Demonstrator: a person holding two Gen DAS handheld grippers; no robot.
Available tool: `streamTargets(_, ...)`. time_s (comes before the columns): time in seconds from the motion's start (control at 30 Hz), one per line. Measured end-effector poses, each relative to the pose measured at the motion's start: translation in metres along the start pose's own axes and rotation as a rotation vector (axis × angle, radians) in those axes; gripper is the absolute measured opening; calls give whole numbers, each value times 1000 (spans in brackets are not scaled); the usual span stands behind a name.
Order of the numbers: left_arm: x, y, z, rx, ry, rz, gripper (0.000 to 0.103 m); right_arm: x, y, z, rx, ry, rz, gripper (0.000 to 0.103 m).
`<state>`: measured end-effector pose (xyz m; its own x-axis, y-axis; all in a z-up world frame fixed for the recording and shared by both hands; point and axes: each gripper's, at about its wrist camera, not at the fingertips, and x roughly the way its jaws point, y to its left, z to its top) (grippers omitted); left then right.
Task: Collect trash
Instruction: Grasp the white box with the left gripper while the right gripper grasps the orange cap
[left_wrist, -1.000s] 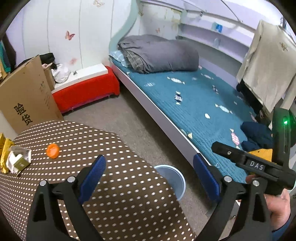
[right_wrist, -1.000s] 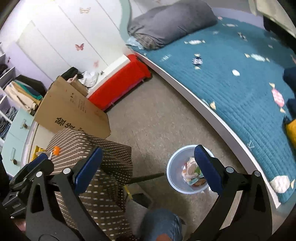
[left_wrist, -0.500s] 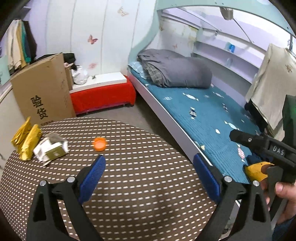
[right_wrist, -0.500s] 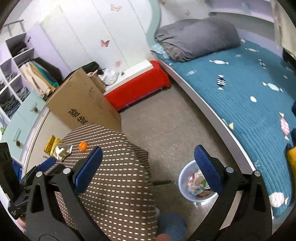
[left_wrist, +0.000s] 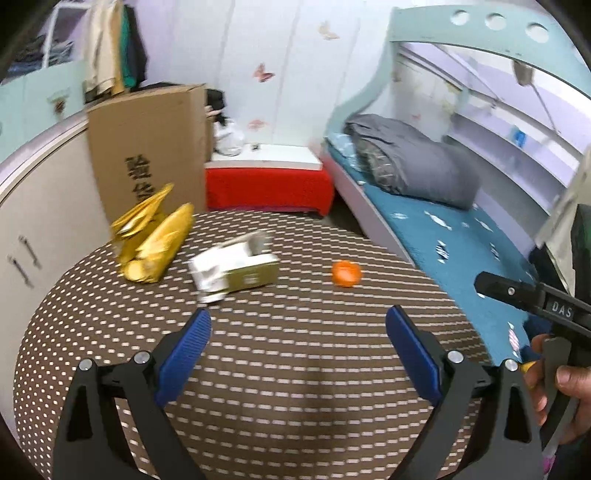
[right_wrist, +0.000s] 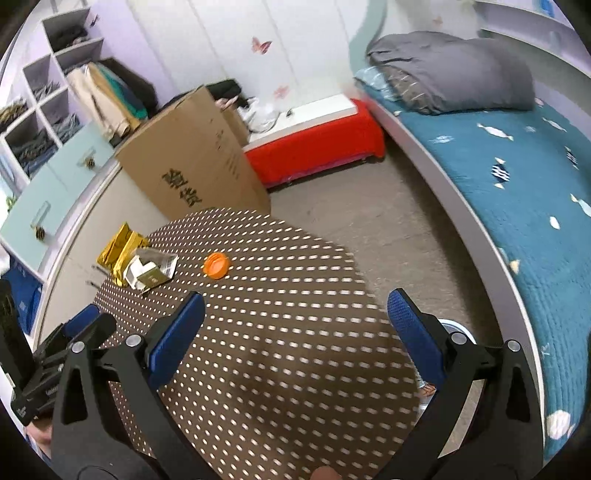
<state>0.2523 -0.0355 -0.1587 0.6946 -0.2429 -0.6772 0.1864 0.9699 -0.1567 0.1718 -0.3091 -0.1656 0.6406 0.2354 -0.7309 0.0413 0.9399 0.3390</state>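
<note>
Both grippers empty, jaws spread wide: left gripper (left_wrist: 298, 334) and right gripper (right_wrist: 295, 317) hover over the near half of the round table (right_wrist: 295, 369) with its brown dotted cover, nothing between the fingers. Trash sits toward the far-left edge of the table: gold foil packets (left_wrist: 155, 240) right at the rim, crumpled white-and-olive carton (left_wrist: 236, 269) just beside them toward the centre, orange bottle cap (left_wrist: 346, 273) apart from the carton, nearer the bed-side edge. Only a sliver of the bin (right_wrist: 456, 328) rim shows in the right wrist view, on the floor off the table's bed-side edge, behind the right finger. Step in hand looks like picking the next piece; cap lies closest to the right gripper's line, carton closest to the left's. For the cap: come down near-vertical, straddle it, close on its rim, since it is low and flat and could skid on the cloth if nudged sideways. For the carton: grip across the narrow side, light squeeze, as it looks already crushed and open at one end. Foil packets look slippery, pinch at a fold. Left view is motion-blurred, so carton details are unclear.
</note>
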Motion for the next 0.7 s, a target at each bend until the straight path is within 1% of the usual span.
streamTargets(0.1, 9, 18, 2, -13, -3, 30, 94, 20, 15, 1, -31, 28, 1, 97)
streamTargets(0.17, 17, 26, 7, 7, -7, 47, 94, 34, 23, 1, -51, 45, -3, 97)
streamTargets(0.3, 38, 31, 15, 100, 0, 82, 94, 54, 33, 4, -85, 63, -15, 97)
streamTargets(0.47, 62, 27, 24, 251, -5, 123, 94, 80, 49, 9, -151, 84, -36, 97)
streamTargets(0.53, 69, 26, 27, 300, -9, 133, 93, 92, 56, 10, -172, 96, -37, 97)
streamTargets(0.6, 74, 23, 28, 338, -7, 122, 92, 101, 62, 11, -193, 95, -34, 96)
streamTargets(0.63, 77, 23, 29, 353, -4, 113, 84, 105, 65, 11, -208, 96, -34, 93)
streamTargets(0.67, 80, 22, 31, 362, 8, 106, 78, 110, 70, 11, -230, 99, -35, 89)
streamTargets(0.7, 85, 21, 31, 371, 32, 94, 65, 112, 74, 11, -249, 92, -45, 85)
